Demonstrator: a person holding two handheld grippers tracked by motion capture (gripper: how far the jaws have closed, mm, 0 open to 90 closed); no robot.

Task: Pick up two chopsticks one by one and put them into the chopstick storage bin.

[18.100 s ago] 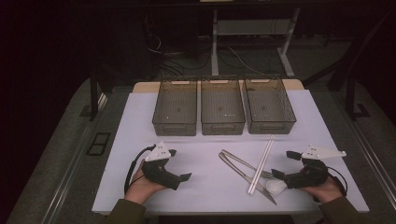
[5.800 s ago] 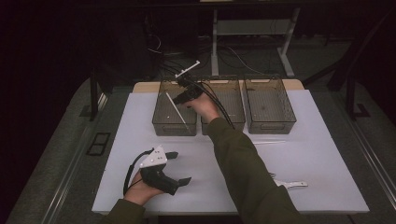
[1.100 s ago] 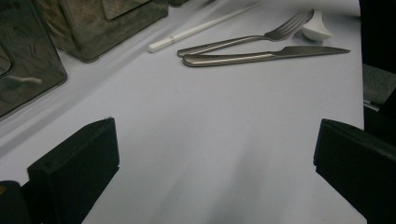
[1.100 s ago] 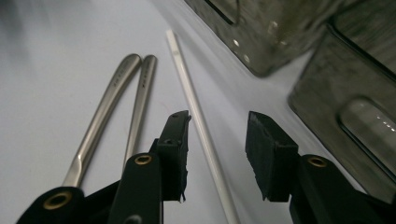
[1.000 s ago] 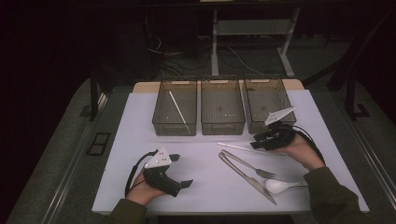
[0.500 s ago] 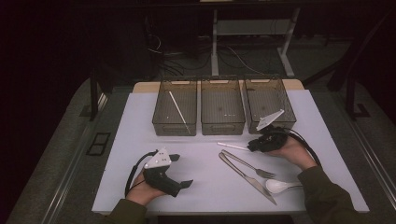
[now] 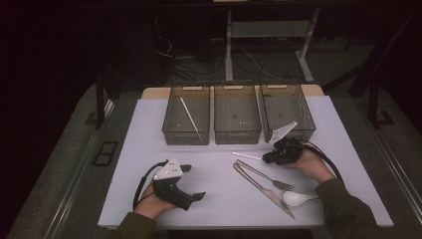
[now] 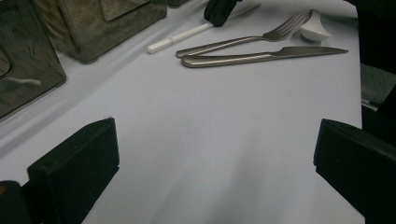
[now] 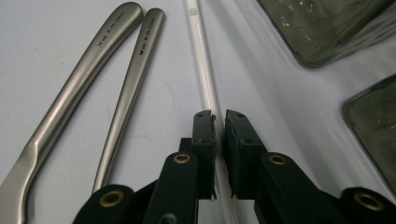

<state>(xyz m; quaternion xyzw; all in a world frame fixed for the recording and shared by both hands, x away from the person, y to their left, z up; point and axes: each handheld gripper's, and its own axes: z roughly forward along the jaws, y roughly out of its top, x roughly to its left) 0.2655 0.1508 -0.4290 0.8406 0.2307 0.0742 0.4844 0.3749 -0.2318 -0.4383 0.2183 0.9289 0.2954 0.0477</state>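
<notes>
Right tool point(image 9: 219, 116) — lowered onto the white tabletop point(image 7: 219, 199), its jaws just closing around a white chopstick point(image 9: 201, 60), now nearly together with the stick between the pads. The chopstick lies flat in front of the three dark bins point(image 7: 237, 130), just beside a steel fork point(image 7: 263, 175) and knife point(image 7: 261, 188); a white spoon point(image 7: 298, 198) sits nearby. A second chopstick point(image 7: 189, 118) lies in the left bin. Left tool point(image 7: 191, 183) — resting on the tabletop, jaws wide apart, holding nothing
</notes>
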